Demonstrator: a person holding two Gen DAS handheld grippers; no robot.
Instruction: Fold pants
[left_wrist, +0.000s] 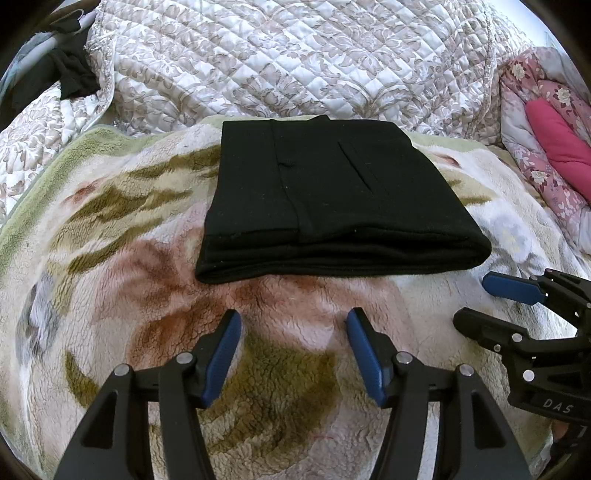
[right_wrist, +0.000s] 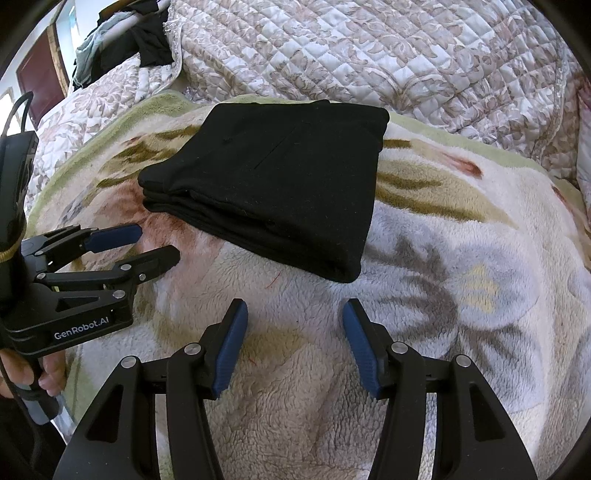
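Observation:
The black pants (left_wrist: 332, 199) lie folded into a thick flat rectangle on a fleece flower-print blanket (left_wrist: 155, 258). My left gripper (left_wrist: 293, 314) hovers just short of their near folded edge, open, with only blanket between its blue pads. To its right my right gripper (left_wrist: 472, 300) is also open and holds nothing. In the right wrist view the pants (right_wrist: 273, 184) lie ahead and slightly left. There my right gripper (right_wrist: 294, 302) stands open below their near corner, and my left gripper (right_wrist: 157, 243) is open beside their left edge.
A quilted beige bedspread (left_wrist: 295, 62) is bunched behind the pants. Dark clothes (right_wrist: 147, 37) are piled at the far left. A pink floral quilt (left_wrist: 546, 147) lies at the right. A hand (right_wrist: 22, 369) grips the left gripper's handle.

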